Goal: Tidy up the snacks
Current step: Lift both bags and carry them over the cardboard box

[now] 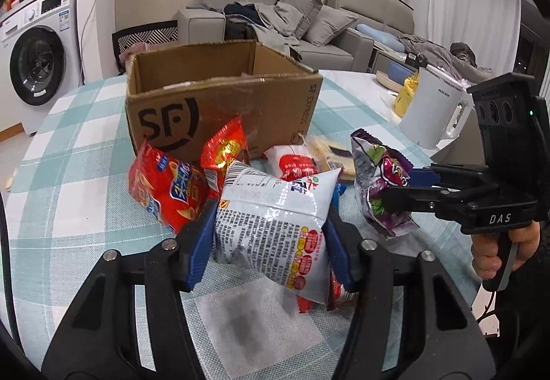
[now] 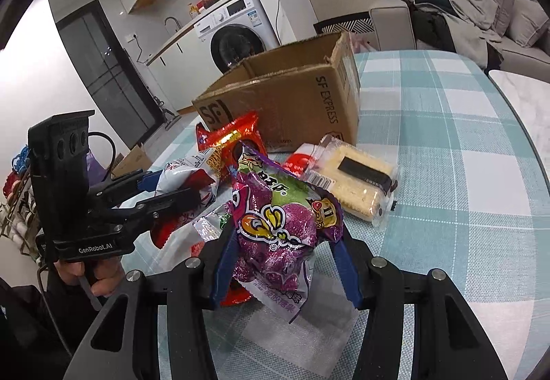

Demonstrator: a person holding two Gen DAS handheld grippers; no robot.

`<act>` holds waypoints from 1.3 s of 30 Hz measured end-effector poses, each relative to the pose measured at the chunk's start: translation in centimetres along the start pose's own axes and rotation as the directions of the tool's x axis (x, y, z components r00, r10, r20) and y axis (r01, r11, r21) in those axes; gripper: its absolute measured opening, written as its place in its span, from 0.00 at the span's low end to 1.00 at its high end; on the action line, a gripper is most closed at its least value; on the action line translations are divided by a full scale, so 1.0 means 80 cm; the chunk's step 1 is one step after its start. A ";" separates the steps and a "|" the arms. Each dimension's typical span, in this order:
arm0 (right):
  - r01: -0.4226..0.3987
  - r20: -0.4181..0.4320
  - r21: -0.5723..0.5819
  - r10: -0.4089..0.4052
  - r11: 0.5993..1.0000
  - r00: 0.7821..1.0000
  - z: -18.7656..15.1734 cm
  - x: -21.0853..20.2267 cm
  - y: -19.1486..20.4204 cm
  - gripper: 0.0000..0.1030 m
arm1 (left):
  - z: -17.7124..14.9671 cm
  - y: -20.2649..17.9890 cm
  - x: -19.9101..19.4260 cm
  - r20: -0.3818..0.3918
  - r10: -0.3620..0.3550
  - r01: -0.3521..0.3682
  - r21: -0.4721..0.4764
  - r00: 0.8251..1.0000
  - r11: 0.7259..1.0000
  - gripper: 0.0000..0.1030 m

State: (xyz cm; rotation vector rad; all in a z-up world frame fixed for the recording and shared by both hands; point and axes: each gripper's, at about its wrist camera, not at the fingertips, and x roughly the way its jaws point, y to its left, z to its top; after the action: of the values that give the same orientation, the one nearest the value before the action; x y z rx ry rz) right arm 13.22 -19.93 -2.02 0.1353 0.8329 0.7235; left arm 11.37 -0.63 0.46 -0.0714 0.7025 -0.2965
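Left gripper (image 1: 270, 235): fingers clamped on white snack packet (image 1: 275, 218), held off surface (image 1: 68, 194), long axis slanting upper-left to lower-right. Right gripper (image 2: 285, 242): fingers clamped on purple candy bag (image 2: 282, 225), long axis near upright, top edge toward box. Beyond: red chip bag (image 1: 165, 187), cracker pack (image 2: 357, 184) loose on surface. Farthest: open cardboard box (image 1: 220, 105), straight ahead of both loads, mouth up; right gripper looks slightly nearer.
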 end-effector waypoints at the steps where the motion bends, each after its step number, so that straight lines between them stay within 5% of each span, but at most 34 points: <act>1: -0.002 0.009 0.000 0.002 1.000 1.000 0.002 -0.003 0.002 0.51 | 0.002 0.001 -0.004 0.007 0.001 -0.001 -0.004 1.000 1.000 0.54; 20: 0.030 0.151 0.014 -0.032 0.999 0.988 0.051 -0.038 0.021 0.51 | 0.055 0.045 -0.070 0.136 0.114 -0.100 -0.108 0.984 0.989 0.54; 39: 0.080 0.201 -0.007 -0.077 0.997 0.977 0.124 -0.033 0.043 0.51 | 0.126 0.065 -0.069 0.187 0.189 -0.164 -0.138 0.964 0.977 0.54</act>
State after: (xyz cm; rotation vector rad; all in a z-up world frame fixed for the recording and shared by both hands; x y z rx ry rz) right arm 17.26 -17.36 7.65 0.1585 0.6368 0.6297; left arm 15.17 5.59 10.80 -0.1510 0.5225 -0.0730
